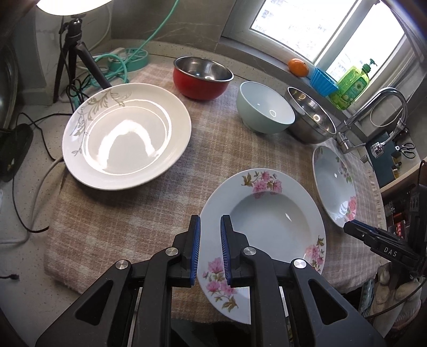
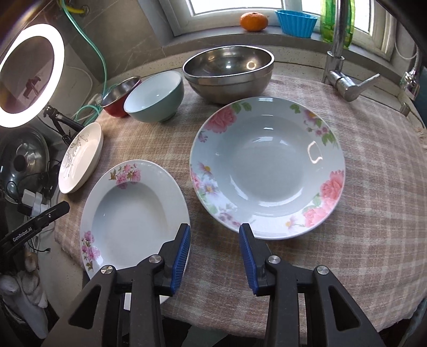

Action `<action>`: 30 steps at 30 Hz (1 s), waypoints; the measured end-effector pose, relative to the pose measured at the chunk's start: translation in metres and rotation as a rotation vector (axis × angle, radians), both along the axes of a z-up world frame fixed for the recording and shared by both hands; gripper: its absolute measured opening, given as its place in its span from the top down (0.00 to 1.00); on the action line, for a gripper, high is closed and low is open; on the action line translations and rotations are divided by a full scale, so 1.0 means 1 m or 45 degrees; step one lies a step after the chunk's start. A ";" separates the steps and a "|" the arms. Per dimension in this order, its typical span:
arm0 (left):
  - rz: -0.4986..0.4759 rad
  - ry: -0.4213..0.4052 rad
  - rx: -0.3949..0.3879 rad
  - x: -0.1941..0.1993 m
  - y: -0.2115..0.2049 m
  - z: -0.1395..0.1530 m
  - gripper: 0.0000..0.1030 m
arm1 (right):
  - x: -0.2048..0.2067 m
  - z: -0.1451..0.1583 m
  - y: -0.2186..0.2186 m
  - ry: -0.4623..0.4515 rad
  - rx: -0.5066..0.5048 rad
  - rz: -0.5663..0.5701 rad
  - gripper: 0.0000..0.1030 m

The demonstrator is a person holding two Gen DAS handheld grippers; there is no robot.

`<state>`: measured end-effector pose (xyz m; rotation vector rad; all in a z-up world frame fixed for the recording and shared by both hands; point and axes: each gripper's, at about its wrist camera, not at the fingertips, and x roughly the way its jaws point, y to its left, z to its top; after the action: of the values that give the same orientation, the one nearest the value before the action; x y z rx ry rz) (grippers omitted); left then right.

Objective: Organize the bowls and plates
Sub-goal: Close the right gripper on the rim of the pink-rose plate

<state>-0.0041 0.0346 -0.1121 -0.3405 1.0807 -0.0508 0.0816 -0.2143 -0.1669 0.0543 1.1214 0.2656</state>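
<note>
Hovering over pink-flower plate (image 1: pixel 263 232), left gripper (image 1: pixel 210 227), fingers slightly parted, holding nothing. Right gripper (image 2: pixel 214 235) spread wide, empty, near rose plate (image 2: pixel 267 168).

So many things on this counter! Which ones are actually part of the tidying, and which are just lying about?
Part of the job: cream plate, pink-flowered plate, big-rose plate, red bowl, pale green bowl, steel bowl.

Just lying about: orange, blue cup, soap bottle, tap, ring light.
</note>
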 end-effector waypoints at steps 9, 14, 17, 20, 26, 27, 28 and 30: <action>-0.068 -0.011 -0.013 0.021 -0.030 0.003 0.87 | -0.004 0.011 -0.047 -0.090 0.036 -0.130 0.67; -0.111 -0.021 -0.020 0.035 -0.053 0.005 0.87 | -0.001 0.012 -0.059 -0.101 -0.056 -0.149 0.61; -0.134 -0.028 -0.029 0.043 -0.067 0.006 0.87 | 0.004 0.008 -0.073 -0.082 -0.071 -0.192 0.60; -0.160 -0.026 -0.039 0.053 -0.081 0.005 0.87 | 0.008 0.005 -0.087 -0.070 -0.064 -0.217 0.60; -0.200 -0.008 -0.067 0.072 -0.105 0.001 0.87 | 0.020 0.007 -0.109 -0.092 -0.010 -0.260 0.60; -0.206 -0.001 -0.070 0.075 -0.108 0.000 0.87 | 0.023 0.006 -0.112 -0.092 0.007 -0.269 0.60; -0.212 0.004 -0.076 0.077 -0.111 -0.001 0.87 | 0.025 0.005 -0.115 -0.090 0.024 -0.277 0.60; -0.224 0.021 -0.088 0.083 -0.117 -0.004 0.84 | 0.031 0.004 -0.121 -0.088 0.047 -0.293 0.61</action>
<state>0.0788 -0.0823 -0.1159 -0.3081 1.1251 -0.2428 0.1131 -0.3356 -0.1633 0.2044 1.0315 0.0820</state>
